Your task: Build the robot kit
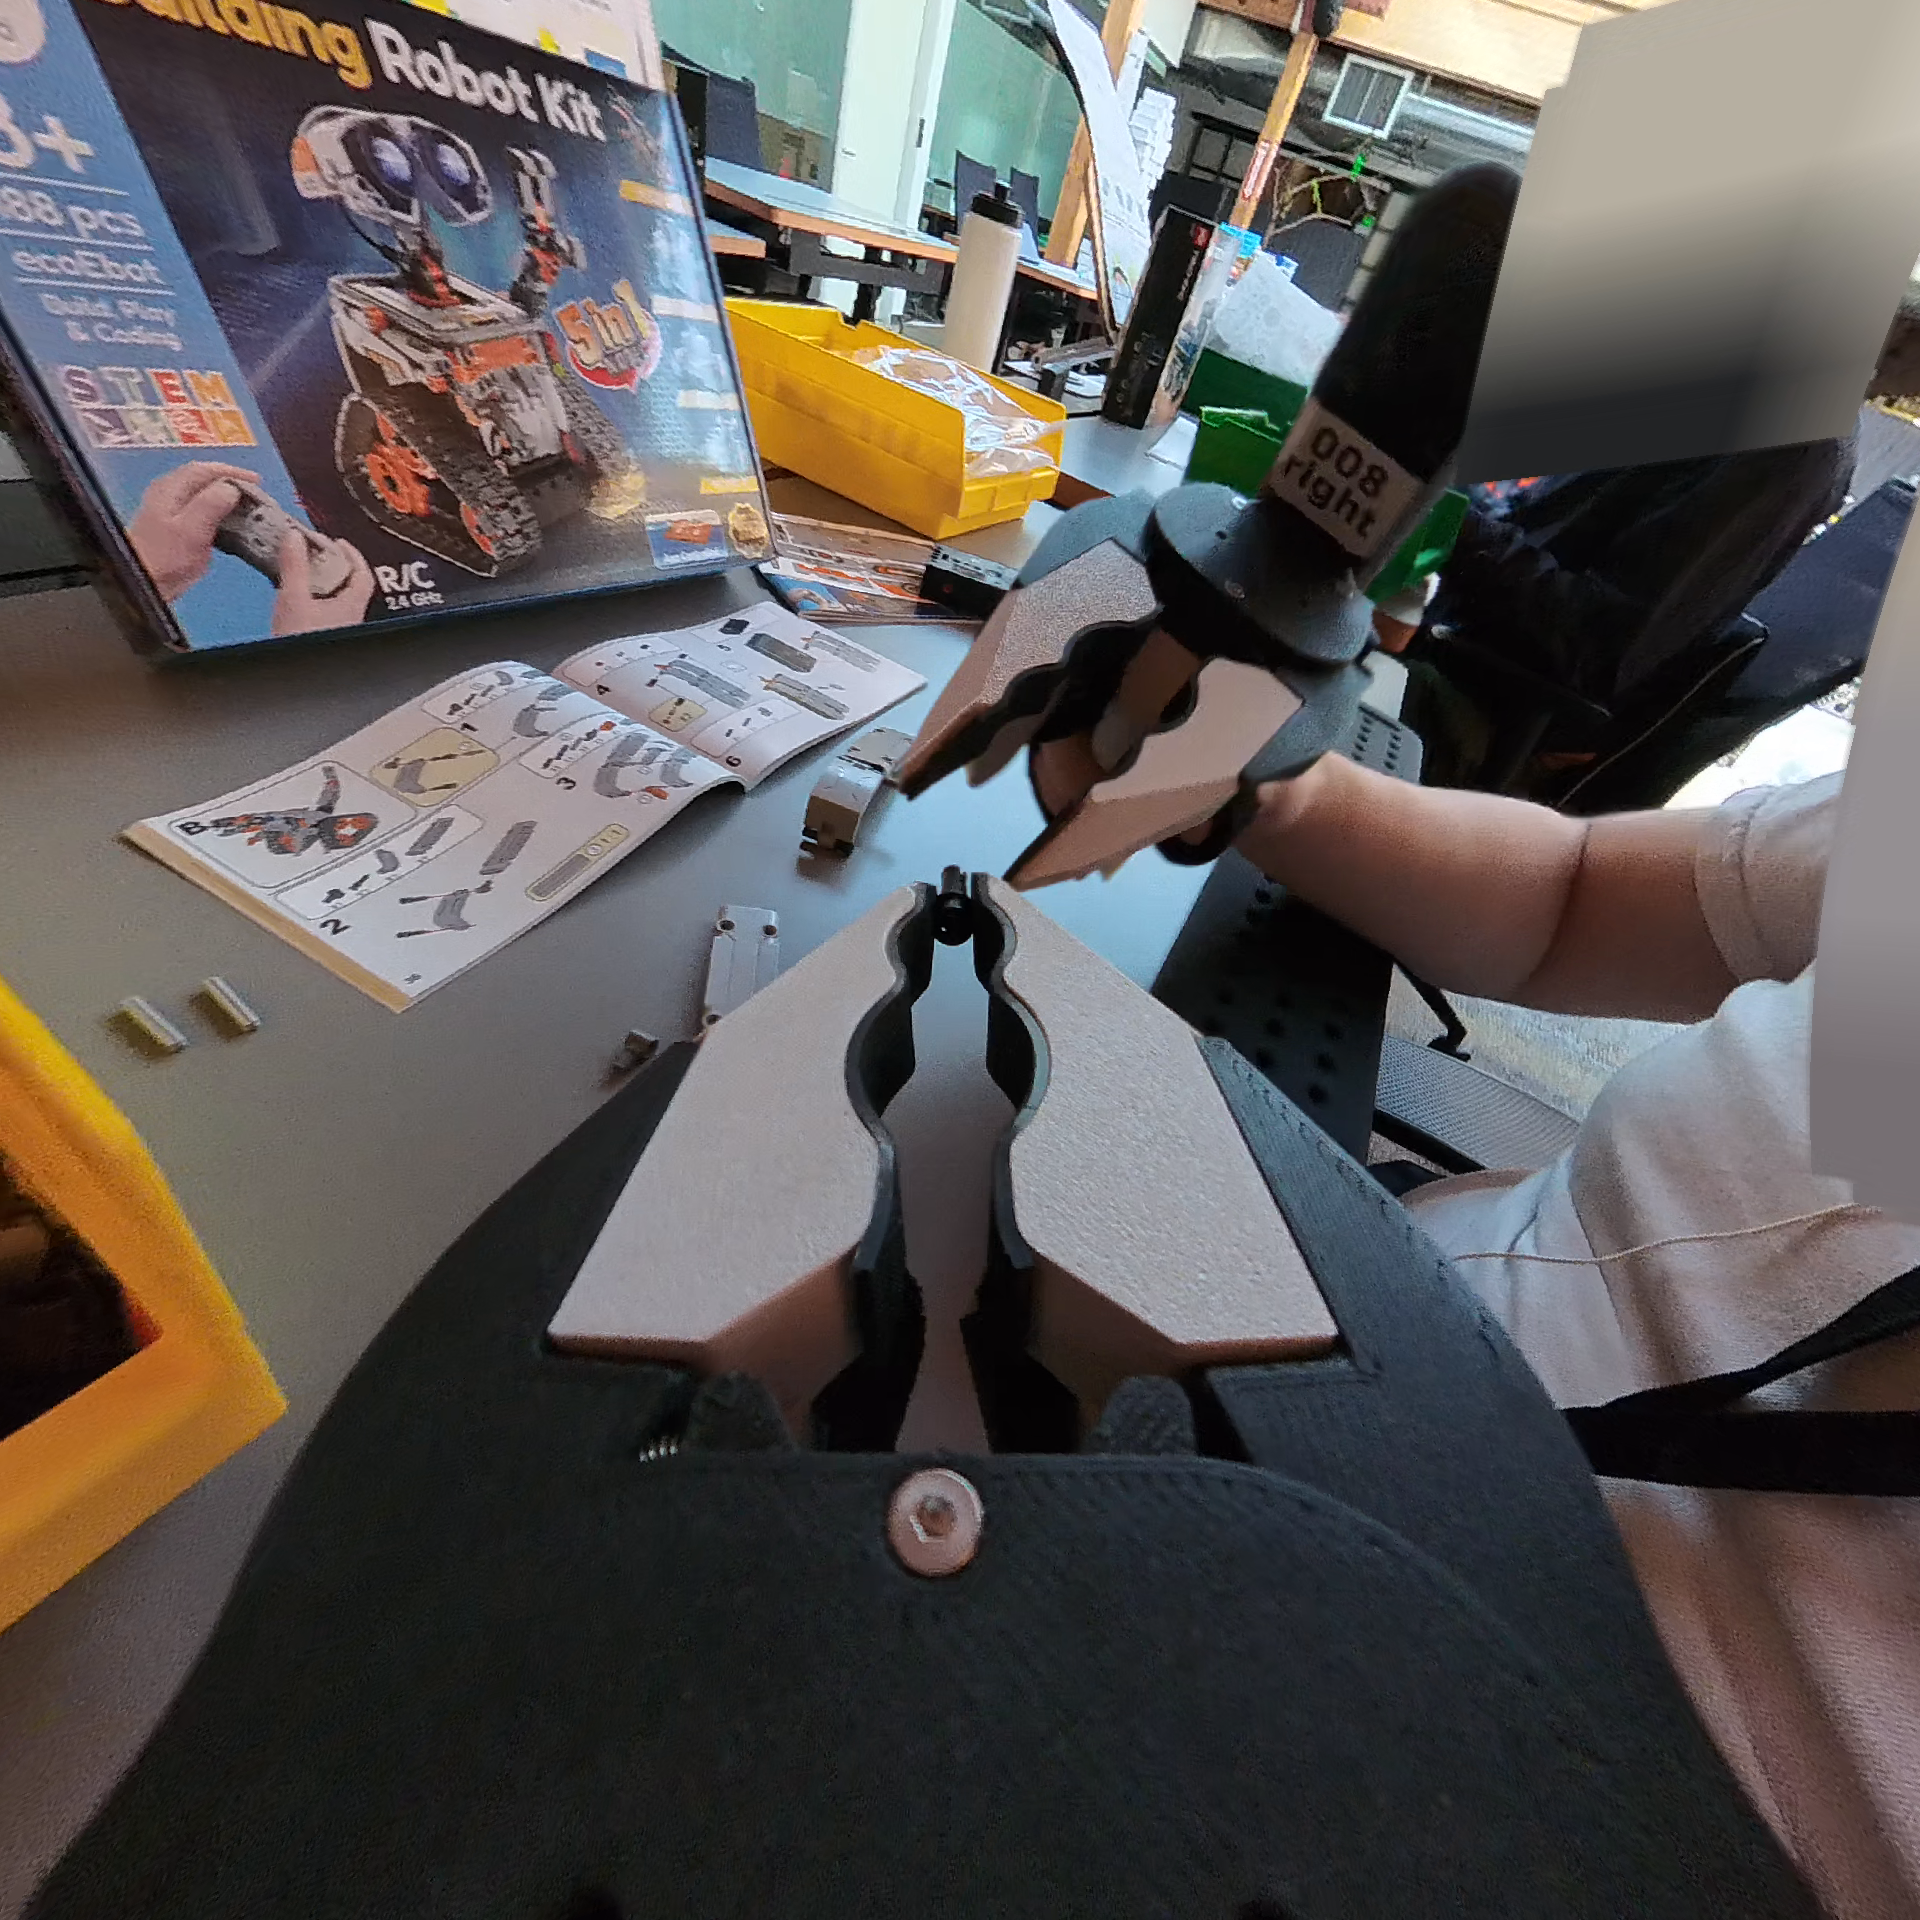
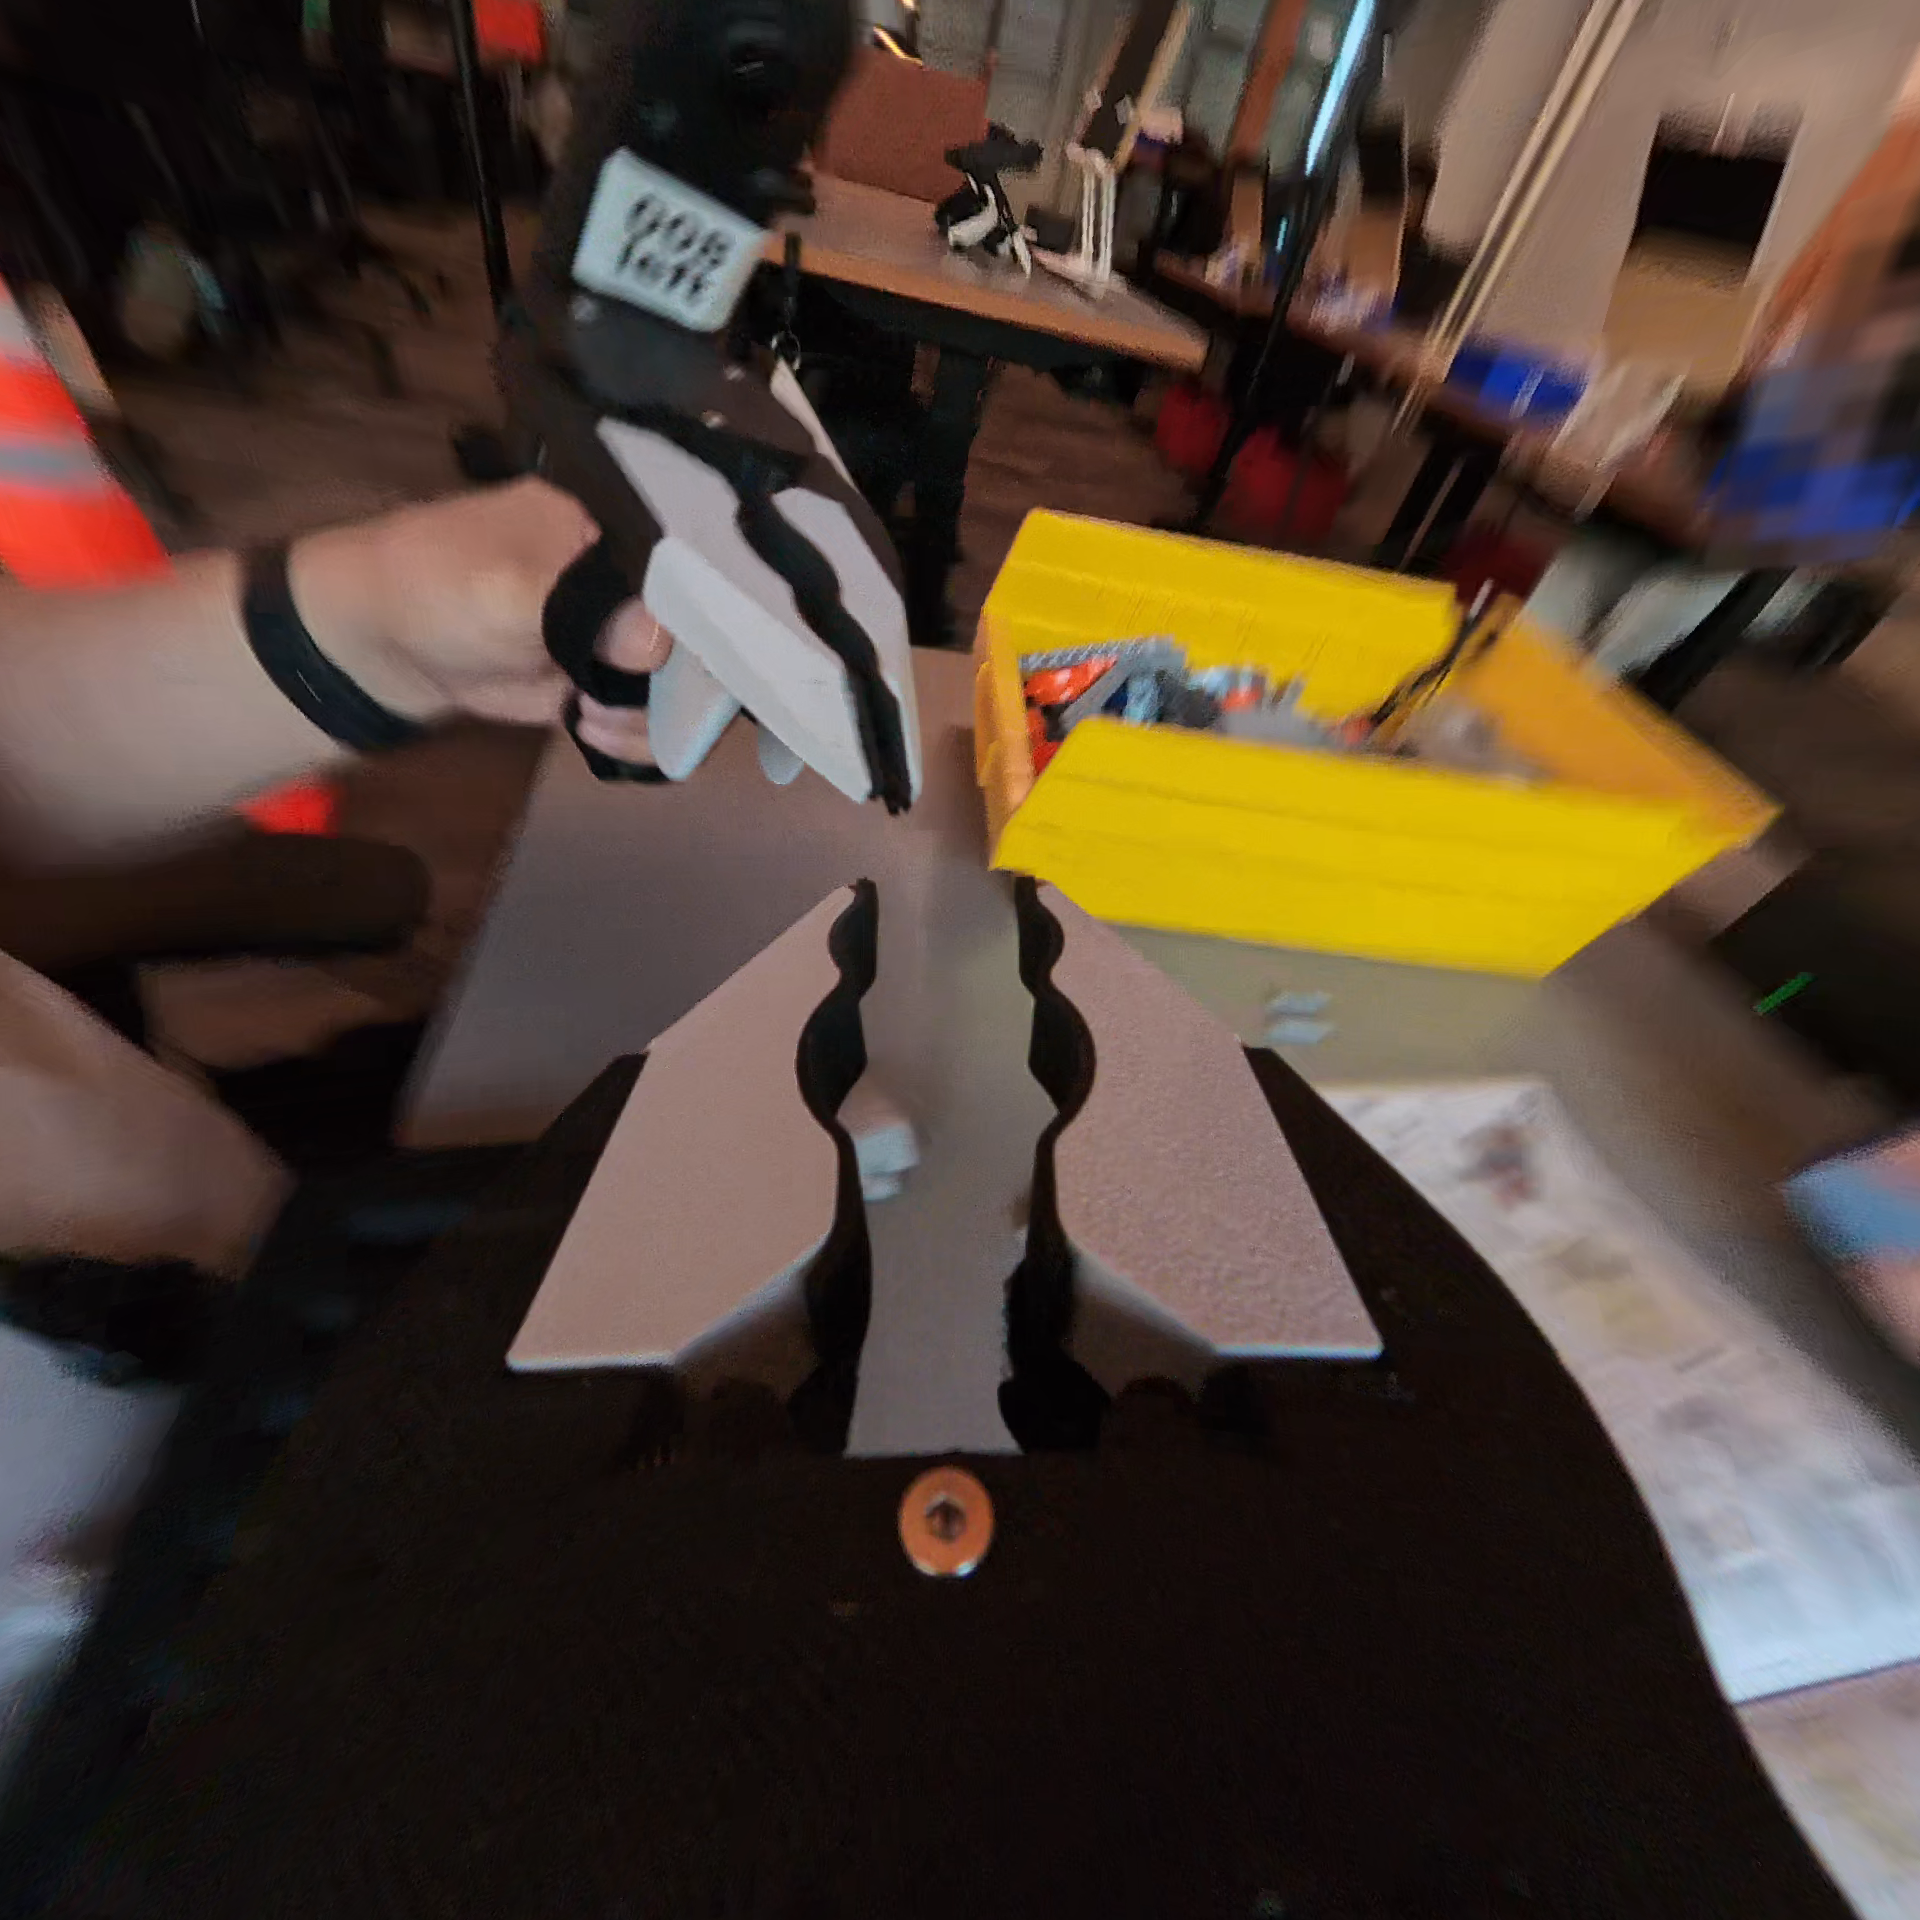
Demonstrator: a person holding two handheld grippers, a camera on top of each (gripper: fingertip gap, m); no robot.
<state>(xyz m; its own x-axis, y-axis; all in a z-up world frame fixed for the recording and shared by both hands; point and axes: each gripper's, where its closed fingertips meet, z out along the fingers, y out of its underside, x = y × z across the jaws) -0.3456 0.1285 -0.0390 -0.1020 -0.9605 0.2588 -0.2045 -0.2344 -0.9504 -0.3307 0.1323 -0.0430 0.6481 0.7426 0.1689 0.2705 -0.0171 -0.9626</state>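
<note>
My left gripper (image 1: 950, 896) is shut on a small black pin (image 1: 952, 914), pinched at its fingertips above the grey table (image 1: 312, 1143). My right gripper (image 1: 961, 840) hangs just beyond it, open and empty, its lower fingertip almost touching the left gripper's tip. In the blurred right wrist view my right gripper (image 2: 943, 885) is open with nothing between its fingers, and the left gripper (image 2: 896, 800) shows ahead, shut. A grey block piece (image 1: 847, 798) lies on the table under the right gripper. A flat grey piece (image 1: 740, 956) lies left of my left fingers.
An open instruction booklet (image 1: 499, 800) lies on the table, with a robot kit box (image 1: 353, 312) standing behind it. A yellow bin of parts (image 2: 1330, 790) sits nearby, another yellow bin (image 1: 894, 405) farther back. Two small pale pieces (image 1: 187, 1016) lie at left. A person's arm (image 1: 1507, 883) reaches in from the right. Both grippers' tips are close together, under 4 cm apart. Left tips and right tips are each some 20 cm from the grey block piece (image 1: 847, 798).
</note>
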